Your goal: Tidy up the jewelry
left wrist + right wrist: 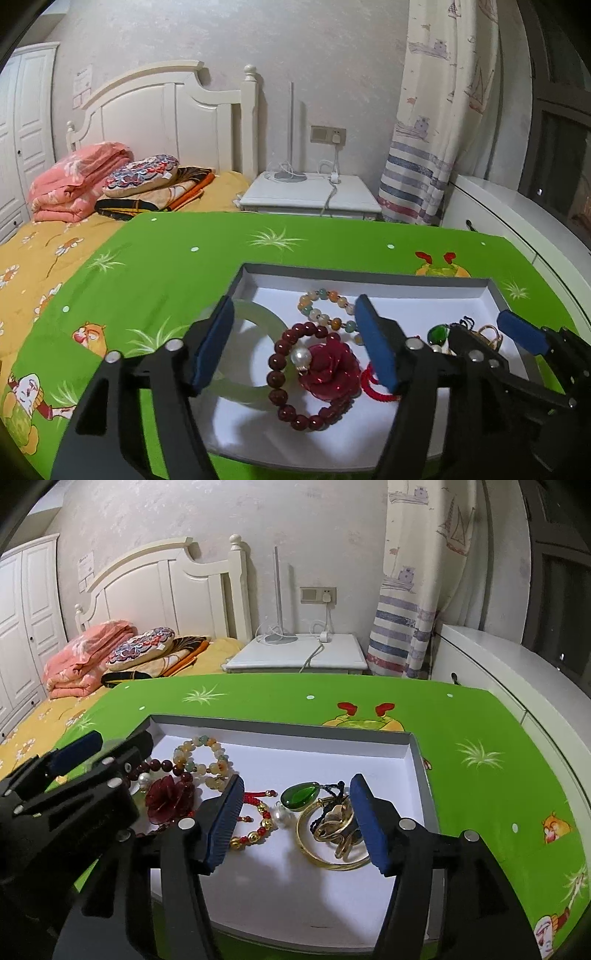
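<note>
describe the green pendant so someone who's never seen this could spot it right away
Look in the shallow white tray on the green cartoon tablecloth. In its right half, beside the gold bangle, lies the green pendant. It is the only clear, teardrop-shaped green stone, on a dark cord; everything around it is gold or beaded.

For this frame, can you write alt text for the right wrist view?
The open right tool hangs over a white tray of jewelry, its fingers either side of a gold bangle, a green pendant and a red cord bracelet. The left tool reaches in from the left near a dark red bead bracelet. The tray sits on a green cartoon cloth.
</note>
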Available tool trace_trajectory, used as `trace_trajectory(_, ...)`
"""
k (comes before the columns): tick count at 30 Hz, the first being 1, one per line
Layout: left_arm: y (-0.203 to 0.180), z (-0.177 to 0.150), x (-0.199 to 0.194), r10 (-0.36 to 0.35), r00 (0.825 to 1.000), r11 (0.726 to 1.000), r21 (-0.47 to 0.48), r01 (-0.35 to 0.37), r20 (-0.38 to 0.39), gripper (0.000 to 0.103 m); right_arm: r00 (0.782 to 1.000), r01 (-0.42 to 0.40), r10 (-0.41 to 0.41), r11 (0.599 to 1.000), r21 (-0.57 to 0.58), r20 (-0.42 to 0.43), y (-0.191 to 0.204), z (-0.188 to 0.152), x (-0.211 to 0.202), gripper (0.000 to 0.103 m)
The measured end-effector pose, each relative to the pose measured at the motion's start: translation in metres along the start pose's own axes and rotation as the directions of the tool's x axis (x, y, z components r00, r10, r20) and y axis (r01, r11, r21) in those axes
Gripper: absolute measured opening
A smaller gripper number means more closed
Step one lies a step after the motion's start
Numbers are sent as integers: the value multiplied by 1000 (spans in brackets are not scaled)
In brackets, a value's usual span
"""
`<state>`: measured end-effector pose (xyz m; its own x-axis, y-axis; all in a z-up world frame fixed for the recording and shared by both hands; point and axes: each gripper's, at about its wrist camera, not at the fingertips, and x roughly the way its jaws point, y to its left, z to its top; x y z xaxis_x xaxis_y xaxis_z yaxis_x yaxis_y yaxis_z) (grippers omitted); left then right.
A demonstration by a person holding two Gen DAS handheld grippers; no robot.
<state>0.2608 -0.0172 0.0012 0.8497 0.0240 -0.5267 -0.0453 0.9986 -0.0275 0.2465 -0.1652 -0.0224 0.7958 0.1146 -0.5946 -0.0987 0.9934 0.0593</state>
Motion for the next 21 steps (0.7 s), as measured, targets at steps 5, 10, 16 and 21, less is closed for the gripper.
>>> trace_trajectory(5,3,2,-8,-7,1000,1000,-12,7,26,85,1000,3,-3,1000,9,-6,-3,0,1,58)
trace_trajectory(10,4,9,-39,-27,994,999,21,25,106,98,1000,-9,9,1000,24,-5,-7,2,-9,69)
trace_trajectory(16,14,3,-72,-37,993,998,51,31,116,98,999,6,-5,1000,-12,50,-5,2,-49,84)
trace_trajectory(21,24,-20,-100,-32,991,998,60,24,130,98,998,28,-25,998,-51,63,-4,-16,-79,84)
